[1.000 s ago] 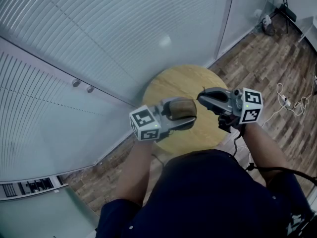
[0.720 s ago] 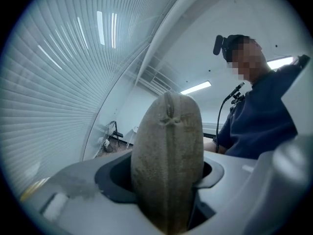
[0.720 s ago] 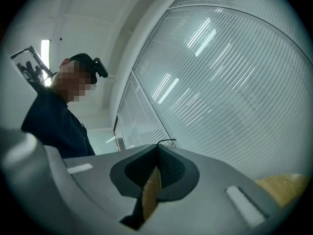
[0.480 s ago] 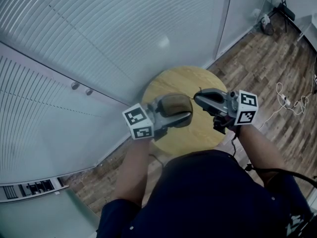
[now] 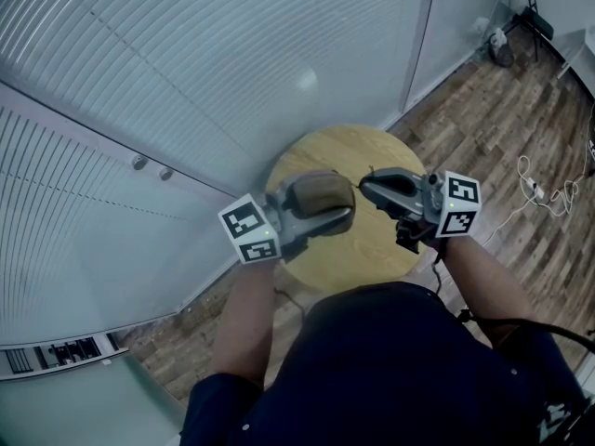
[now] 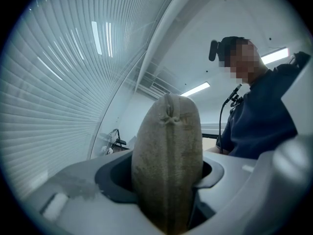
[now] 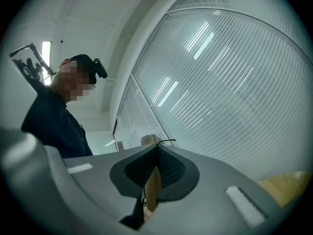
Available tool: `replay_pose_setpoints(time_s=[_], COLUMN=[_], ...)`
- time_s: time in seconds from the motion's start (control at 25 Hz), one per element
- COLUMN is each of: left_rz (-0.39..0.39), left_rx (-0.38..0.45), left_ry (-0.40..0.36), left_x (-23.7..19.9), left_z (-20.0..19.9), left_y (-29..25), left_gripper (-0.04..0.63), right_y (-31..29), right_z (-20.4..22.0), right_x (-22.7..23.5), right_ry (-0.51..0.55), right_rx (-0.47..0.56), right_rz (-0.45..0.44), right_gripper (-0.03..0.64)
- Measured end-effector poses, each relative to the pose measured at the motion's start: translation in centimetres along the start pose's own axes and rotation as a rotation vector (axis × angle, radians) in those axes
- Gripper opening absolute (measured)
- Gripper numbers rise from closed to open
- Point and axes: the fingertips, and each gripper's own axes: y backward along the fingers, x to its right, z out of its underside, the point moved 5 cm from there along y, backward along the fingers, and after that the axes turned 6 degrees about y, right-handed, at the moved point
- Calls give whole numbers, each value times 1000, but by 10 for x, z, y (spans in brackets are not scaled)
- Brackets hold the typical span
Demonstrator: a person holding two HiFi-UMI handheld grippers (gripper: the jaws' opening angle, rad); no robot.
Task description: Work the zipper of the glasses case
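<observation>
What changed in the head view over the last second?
The left gripper, carrying the glasses case, drifted up and left in the head view. The right gripper barely shifted. Unchanged: the left jaws are clamped on the case, the right jaws are shut on a thin dark cord by the case's end, and both are over the round table.

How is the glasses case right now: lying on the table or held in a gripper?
Held. The left gripper has its jaws pressed on both sides of the glasses case, which stands end on between them.
</observation>
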Motion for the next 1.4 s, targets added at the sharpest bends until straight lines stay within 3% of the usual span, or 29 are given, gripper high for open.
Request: replay_pose_setpoints(time_s=[0.28, 0.44, 0.68, 0.84, 1.12, 1.4], left_rz=[4, 15, 28, 17, -31, -47], left_rx=[12, 123, 220, 187, 213, 259], left_ry=[2, 53, 65, 45, 69, 80], left_x=[-1, -7, -11, -7, -12, -11], left_z=[-6, -17, -45, -50, -55, -70], left_y=[3, 10, 18, 12, 11, 7], left_gripper=[299, 298, 298, 298, 298, 298], right_y=[1, 7, 4, 8, 2, -12], right_z=[3, 16, 31, 41, 52, 57], right_x=[2, 3, 2, -1, -3, -10], right_ry=[-5, 3, 14, 26, 142, 155], right_rx=[-5, -40, -88, -118, -188, -198], right_rz=[0, 21, 33, 46, 64, 40], right_gripper=[8, 8, 8, 8, 8, 8])
